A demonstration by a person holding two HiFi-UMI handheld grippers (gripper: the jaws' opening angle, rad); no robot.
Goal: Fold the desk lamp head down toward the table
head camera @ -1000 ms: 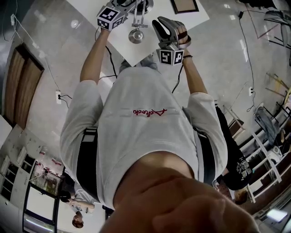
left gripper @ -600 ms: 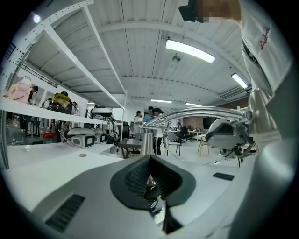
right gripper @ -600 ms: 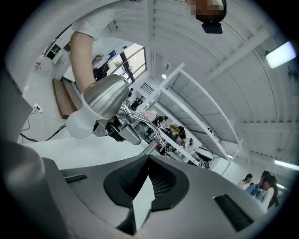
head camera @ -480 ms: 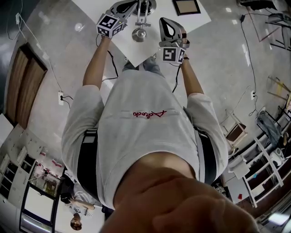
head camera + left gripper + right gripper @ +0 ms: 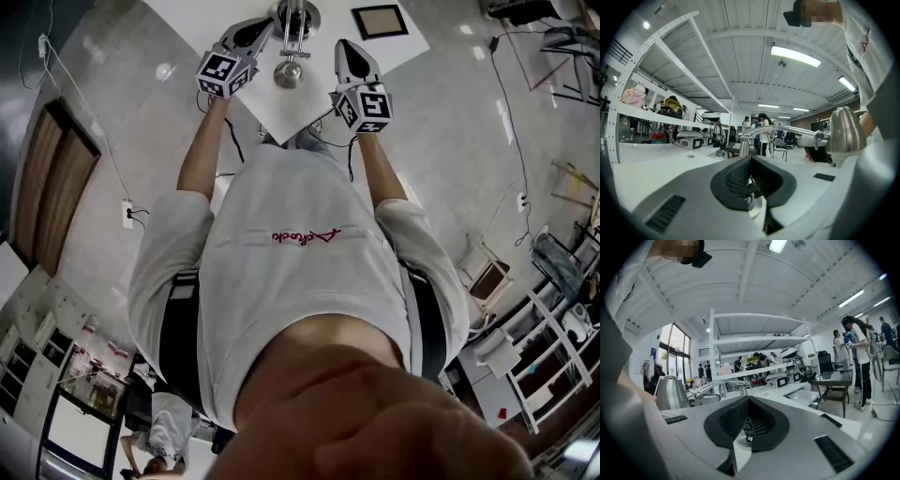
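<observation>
We're looking along the right gripper [image 5: 749, 403]: its jaws are sitting pressed together, black ribbed pads [image 5: 733, 420] meeting, with nothing between them. Past the left jaw, the metal lamp head [image 5: 669, 393] is standing near frame left, its chrome lamp arm [image 5: 723, 383] running roughly level toward centre, clear of the jaws. A white table [image 5: 795, 397] is stretching beyond. Behind it, a white shelving rack [image 5: 759, 341] is carrying clutter. At right, a person [image 5: 858, 357] is standing beside a small dark side table [image 5: 834, 391].

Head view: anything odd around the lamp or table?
Nothing stands out. The desk lamp stands on the white table between the left claw and right claw, both shut and empty; a picture frame lies flat nearby.
</observation>
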